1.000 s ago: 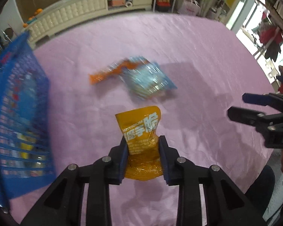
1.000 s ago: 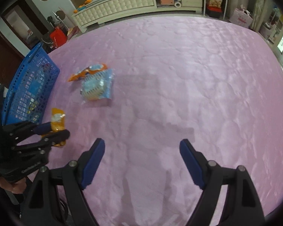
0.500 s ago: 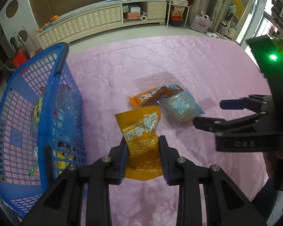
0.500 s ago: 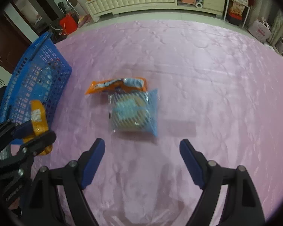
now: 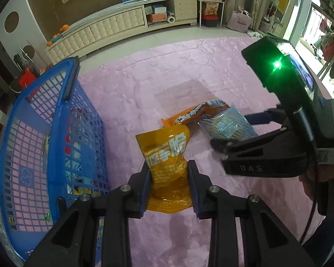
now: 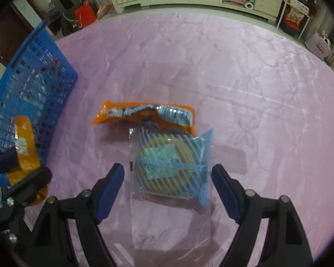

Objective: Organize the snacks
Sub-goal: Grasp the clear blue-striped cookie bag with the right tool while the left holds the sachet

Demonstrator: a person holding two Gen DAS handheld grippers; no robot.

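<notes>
My left gripper [image 5: 168, 179] is shut on a yellow snack pouch [image 5: 165, 153] and holds it above the pink cloth, just right of the blue basket [image 5: 62, 120]. The pouch [image 6: 24, 142] and basket [image 6: 40, 75] also show at the left of the right wrist view. My right gripper [image 6: 168, 184] is open, its fingers on either side of a blue-striped clear packet [image 6: 173, 164] lying on the cloth. A long orange snack bag [image 6: 144, 114] lies just behind that packet. In the left wrist view the packet [image 5: 227, 125] and orange bag [image 5: 193, 114] lie beside the right gripper [image 5: 240, 131].
The basket holds several snack packs [image 5: 75, 155]. The pink cloth [image 6: 245, 77] covers the whole table. A white cabinet [image 5: 104, 29] and shelves stand beyond the far table edge. The right gripper's body with a green light [image 5: 277, 64] is close on the right.
My right gripper has moved forward and left until its open fingers straddle the blue-striped packet. My left gripper has carried the yellow pouch left, close to the basket.
</notes>
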